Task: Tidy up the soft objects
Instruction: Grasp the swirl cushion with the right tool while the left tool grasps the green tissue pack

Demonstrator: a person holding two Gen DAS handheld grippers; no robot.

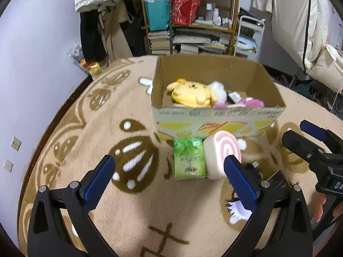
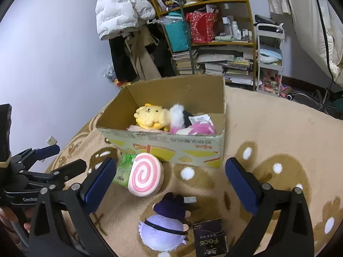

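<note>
An open cardboard box (image 1: 216, 120) (image 2: 171, 147) stands on the rug and holds a yellow plush (image 1: 190, 93) (image 2: 150, 115), a white fluffy toy (image 1: 219, 90) and a pink plush (image 1: 250, 102) (image 2: 199, 128). In front of it lie a pink-swirl cushion (image 1: 223, 156) (image 2: 145, 177) and a green tissue pack (image 1: 188, 158) (image 2: 124, 169). A purple-and-lilac plush (image 2: 165, 224) lies near the right gripper. My left gripper (image 1: 169, 184) is open and empty, just short of the tissue pack. My right gripper (image 2: 171, 186) is open and empty above the purple plush.
A black "Face" packet (image 2: 210, 237) lies beside the purple plush. The beige patterned rug (image 1: 128, 128) covers the floor. A cluttered shelf (image 1: 193, 17), hanging coats (image 2: 122, 6) and a white trolley (image 2: 270, 60) stand behind the box.
</note>
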